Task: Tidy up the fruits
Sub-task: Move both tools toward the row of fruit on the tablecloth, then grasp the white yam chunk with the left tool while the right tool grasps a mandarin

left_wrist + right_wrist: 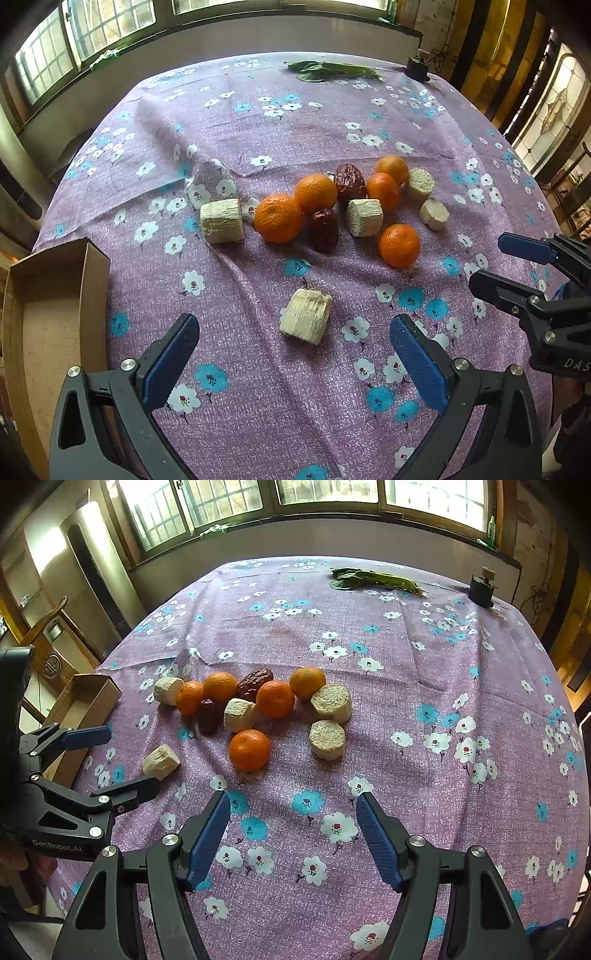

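Note:
Several oranges, two dark red dates and several pale sugarcane chunks lie clustered on the purple floral tablecloth (258, 387). My left gripper (295, 325) is open and empty, with one lone sugarcane chunk (306, 320) lying between its fingertips; this chunk also shows in the right wrist view (160, 761). The nearest orange (399, 245) sits right of it, and it shows in the right wrist view (249, 750) too. My right gripper (293, 801) is open and empty, hovering just short of that orange. An open cardboard box (48, 314) sits at the table's left edge.
A bunch of green leaves (332, 70) and a small dark object (417, 68) lie at the far edge of the table. The cloth has a raised fold (207, 173) left of the fruit. Windows and a wall stand behind the table.

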A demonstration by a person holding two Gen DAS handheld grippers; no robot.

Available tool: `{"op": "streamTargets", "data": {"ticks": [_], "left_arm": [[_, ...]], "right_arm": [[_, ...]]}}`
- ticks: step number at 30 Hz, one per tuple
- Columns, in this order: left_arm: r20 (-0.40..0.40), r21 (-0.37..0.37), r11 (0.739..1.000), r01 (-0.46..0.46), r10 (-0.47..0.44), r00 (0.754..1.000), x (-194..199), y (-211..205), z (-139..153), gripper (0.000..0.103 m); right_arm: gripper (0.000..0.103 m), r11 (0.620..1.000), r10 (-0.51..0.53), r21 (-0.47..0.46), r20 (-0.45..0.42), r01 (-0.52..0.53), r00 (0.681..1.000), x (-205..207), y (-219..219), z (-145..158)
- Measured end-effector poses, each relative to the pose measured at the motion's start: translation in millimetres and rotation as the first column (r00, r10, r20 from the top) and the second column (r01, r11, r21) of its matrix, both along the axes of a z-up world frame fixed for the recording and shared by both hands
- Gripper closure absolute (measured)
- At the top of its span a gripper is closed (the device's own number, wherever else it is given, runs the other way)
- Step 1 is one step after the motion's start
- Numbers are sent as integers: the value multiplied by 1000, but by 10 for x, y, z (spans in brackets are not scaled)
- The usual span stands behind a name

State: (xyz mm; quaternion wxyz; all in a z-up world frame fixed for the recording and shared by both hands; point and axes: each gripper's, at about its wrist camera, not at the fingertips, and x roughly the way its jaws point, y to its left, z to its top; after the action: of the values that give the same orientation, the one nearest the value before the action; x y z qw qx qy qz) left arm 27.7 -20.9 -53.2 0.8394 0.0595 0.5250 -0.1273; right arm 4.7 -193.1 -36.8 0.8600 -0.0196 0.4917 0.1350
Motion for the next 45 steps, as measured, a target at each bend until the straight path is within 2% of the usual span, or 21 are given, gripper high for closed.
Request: {"op": "streamTargets", "data": {"ticks": [7, 11, 14, 17, 19, 20, 25, 32, 37, 38, 39, 45], "left_arm": [[-10, -3, 998, 60, -60, 998, 84, -1, -7, 18], [-15, 6, 994, 105, -105, 994, 116, -39, -42, 20], [-35, 7, 990, 144, -143, 989, 121, -76, -89, 31], [-56, 35, 984, 173, -171, 984, 119, -123, -165, 48], [-73, 40, 982, 185, -182, 981, 120, -132, -219, 71], [-82, 44, 983, 176, -172, 982, 131, -120, -249, 73], [-87, -20, 992, 127, -128, 988, 162, -22, -198, 75], [-67, -57, 997, 48, -51, 996, 132, 84, -24, 75], [-51, -71, 997, -1, -3, 999, 95, 165, 64, 75], [-52, -82, 997, -13, 9, 999, 90, 186, 81, 75], [-54, -94, 995, -28, 23, 998, 87, 210, 101, 75], [-39, -145, 987, -62, 57, 998, 47, 325, 225, 76]], "right_arm": [[36, 1000, 14, 2, -12, -14, 1000, 14, 21, -21], [37, 1000, 16, 5, -13, -16, 1000, 24, 32, -34], [39, 1000, 18, 8, -17, -18, 1000, 30, 31, -43], [47, 1000, 18, 15, -26, -18, 1000, 49, 30, -55], [59, 999, 23, 34, -39, -21, 999, 68, 32, -61], [62, 999, 27, 44, -46, -25, 999, 81, 40, -63], [63, 996, 59, 64, -46, -56, 997, 144, 149, -45], [63, 995, 74, 74, -62, -69, 995, 392, 331, -148], [62, 994, 103, 55, -88, -98, 991, 560, 474, -307], [64, 995, 100, 29, -91, -98, 991, 593, 495, -340], [67, 995, 101, 21, -106, -99, 989, 605, 498, -365], [68, 994, 108, 32, -115, -105, 987, 531, 416, -284]]}}
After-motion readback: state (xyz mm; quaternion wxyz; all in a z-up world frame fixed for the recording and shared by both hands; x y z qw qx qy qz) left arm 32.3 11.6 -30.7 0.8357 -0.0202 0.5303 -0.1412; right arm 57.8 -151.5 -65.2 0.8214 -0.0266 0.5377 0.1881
